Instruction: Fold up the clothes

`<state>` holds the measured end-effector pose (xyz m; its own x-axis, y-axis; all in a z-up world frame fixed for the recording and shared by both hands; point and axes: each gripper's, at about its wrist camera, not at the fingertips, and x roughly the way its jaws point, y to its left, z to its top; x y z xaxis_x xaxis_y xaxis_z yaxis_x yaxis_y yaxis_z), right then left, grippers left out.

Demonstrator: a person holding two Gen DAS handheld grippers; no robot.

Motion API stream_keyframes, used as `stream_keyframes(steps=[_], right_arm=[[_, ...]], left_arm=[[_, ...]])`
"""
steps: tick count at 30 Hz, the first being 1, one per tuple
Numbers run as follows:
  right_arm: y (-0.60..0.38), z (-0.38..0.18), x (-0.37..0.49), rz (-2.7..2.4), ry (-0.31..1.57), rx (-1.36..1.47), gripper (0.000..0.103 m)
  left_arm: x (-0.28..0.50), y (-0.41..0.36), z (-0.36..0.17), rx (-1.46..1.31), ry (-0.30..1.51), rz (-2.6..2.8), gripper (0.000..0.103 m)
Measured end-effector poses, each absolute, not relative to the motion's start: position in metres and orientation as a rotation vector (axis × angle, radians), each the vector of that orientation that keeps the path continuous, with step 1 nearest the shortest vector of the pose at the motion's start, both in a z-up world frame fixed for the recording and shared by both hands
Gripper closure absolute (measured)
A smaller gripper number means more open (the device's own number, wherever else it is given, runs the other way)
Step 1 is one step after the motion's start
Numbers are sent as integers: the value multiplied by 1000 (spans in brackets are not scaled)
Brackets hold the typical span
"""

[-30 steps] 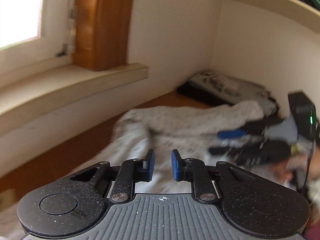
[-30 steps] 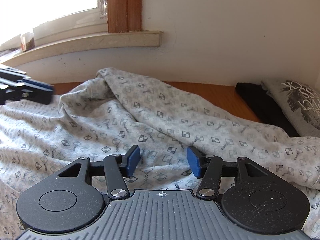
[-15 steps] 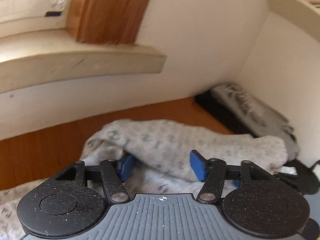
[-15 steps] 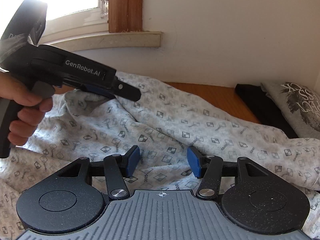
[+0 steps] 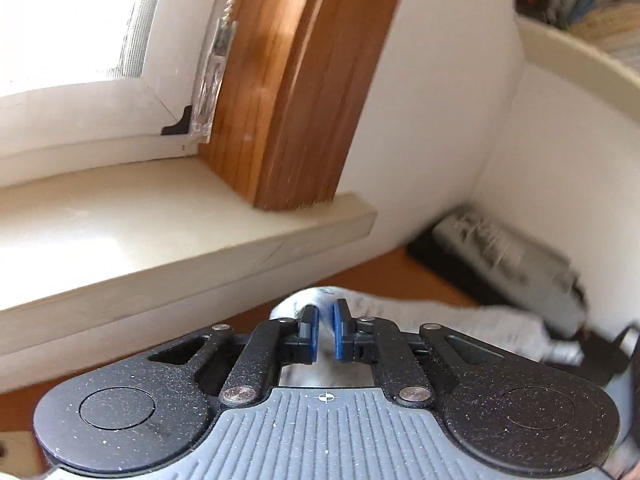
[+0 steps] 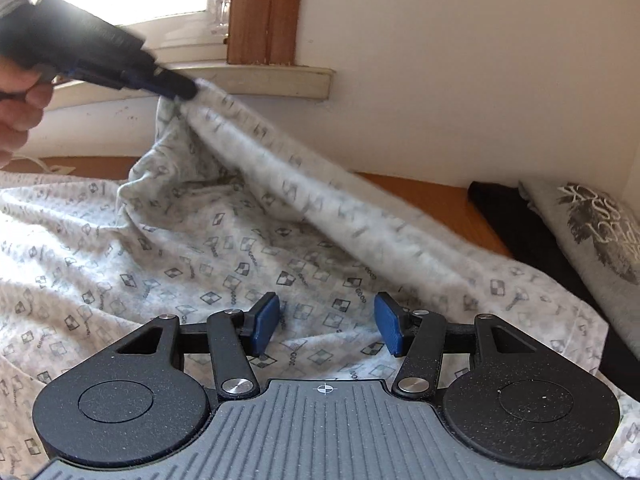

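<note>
one gripper (image 5: 324, 336) pinching patterned shirt (image 6: 224, 248)

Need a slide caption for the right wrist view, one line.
Left hand-held gripper lifts a pinched edge of the patterned garment toward the windowsill; right hand-held gripper hovers open above it.

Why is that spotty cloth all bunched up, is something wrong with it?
Nothing looks damaged or spilled. The patterned cloth lies rumpled on the wooden surface because the left hand-held gripper pinches one edge and holds it up in a ridge. The right hand-held gripper hangs open above it.
</note>
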<state>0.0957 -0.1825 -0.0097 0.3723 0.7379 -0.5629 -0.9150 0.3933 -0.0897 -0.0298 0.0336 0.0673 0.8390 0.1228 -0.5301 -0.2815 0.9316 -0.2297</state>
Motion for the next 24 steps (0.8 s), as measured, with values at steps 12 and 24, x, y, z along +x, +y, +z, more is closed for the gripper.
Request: stream_keyframes(steps=[12, 24], right_arm=[[-195, -10, 115, 1074, 539, -290, 50], [-199, -11, 118, 946, 537, -277, 51]], left_arm=[[-20, -43, 66, -107, 534, 30, 80], [52, -84, 18, 45, 633, -78, 54]])
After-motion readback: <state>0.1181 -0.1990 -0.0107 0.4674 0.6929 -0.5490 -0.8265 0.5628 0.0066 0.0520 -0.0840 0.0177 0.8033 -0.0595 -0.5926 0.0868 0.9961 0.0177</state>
